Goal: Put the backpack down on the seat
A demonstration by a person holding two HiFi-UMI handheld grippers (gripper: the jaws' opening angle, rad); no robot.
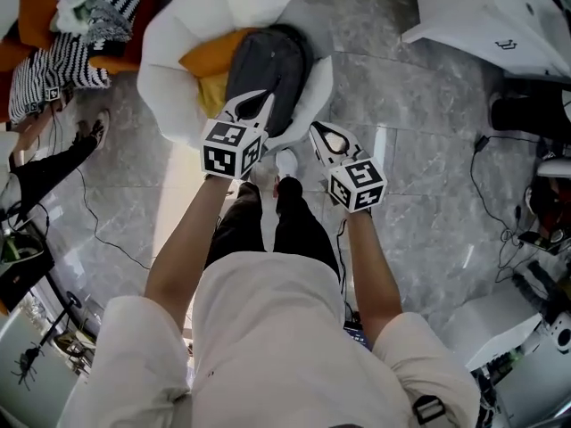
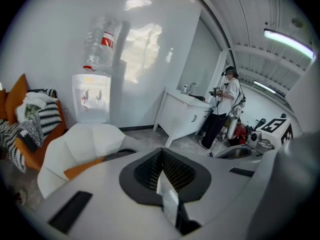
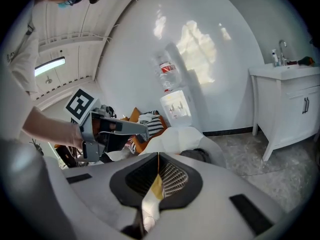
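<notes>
**Head view:** the pack (image 1: 268, 65) lies on the seat (image 1: 174, 38) at upper centre of frame. It leans partly on an orange cushion (image 1: 207, 59) to its left. The left gripper (image 1: 253, 107) hangs over the pack's lower end w/ jaws pressed together and nothing in them. We can't tell from here whether it touches the fabric. The right gripper (image 1: 321, 134) sits lower right of it, by the seat's front rim and apart from the pack. It's also closed and empty. So we judge the set-down is done, and the step in hand is getting clear w/o disturbing it.

**Left gripper view:** the jaws meet along one seam at centre frame, w/ no strap or fabric caught btwn them. Seat and cushion show at lower left, w/ a dark sliver of pack just above the gripper body.

**Right gripper view:** same story, pads closed on each other, nothing held. The pack (image 3: 196, 155) shows just right of centre, beyond the jaws, on the seat. The left gripper is at frame left.

**How we'd do this well, imo:**
- Come away straight up and back, not sideways across the pack, so the closed tips don't hook a strap or loop.
- Watch the pack as we go. Its lower end reaches the front rim and it leans on the cushion, so a nudge could slide it toward the floor.
- If it shifts, we open up and reseat it deeper toward the seat back.
- Keep the two tools apart from each other.
</notes>
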